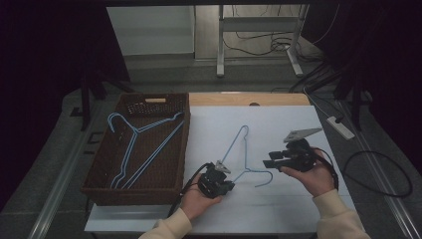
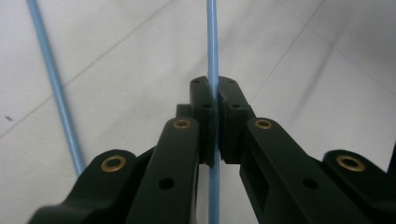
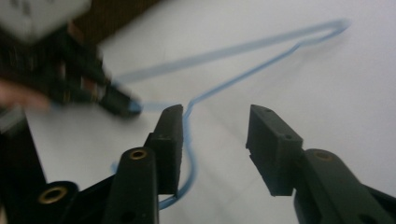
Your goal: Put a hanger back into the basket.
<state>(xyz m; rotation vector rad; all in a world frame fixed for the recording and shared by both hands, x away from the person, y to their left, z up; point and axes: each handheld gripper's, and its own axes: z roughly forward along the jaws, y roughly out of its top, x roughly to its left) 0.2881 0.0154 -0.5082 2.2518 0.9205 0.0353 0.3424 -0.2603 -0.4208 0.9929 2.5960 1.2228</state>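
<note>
Leftmost, the basket [image 1: 104,164] sits on the left part of the table [image 1: 298,209] with two blue hangers [image 1: 137,149] lying in it, their hooks toward its far left corner. My left claw [image 1: 225,169] is just right of the basket's near corner. In the left gripper view its jaws are closed hard on a wire of the loose hanger [image 2: 213,56], which runs straight up between the pads [image 2: 204,107] and away from me; a second wire of the same hanger slants past on the left.

From above, that hanger [image 1: 238,147] lies on the table between my two hands. Its long axis runs from the near hook by my hands up to a far corner, leaning only a little off the near-far line. The basket lies to its left, so I judge the carry goes leftward, and the left hand is the nearer one for it.

My right claw [image 1: 271,160] is right of the hook, raised a bit and pointing left. Its jaws stand apart, pressing on nothing, though the hook's curve [image 3: 189,154] passes close by one pad [image 3: 170,140]. I read that as a release, leaving the hanger to the left claw alone.
</note>
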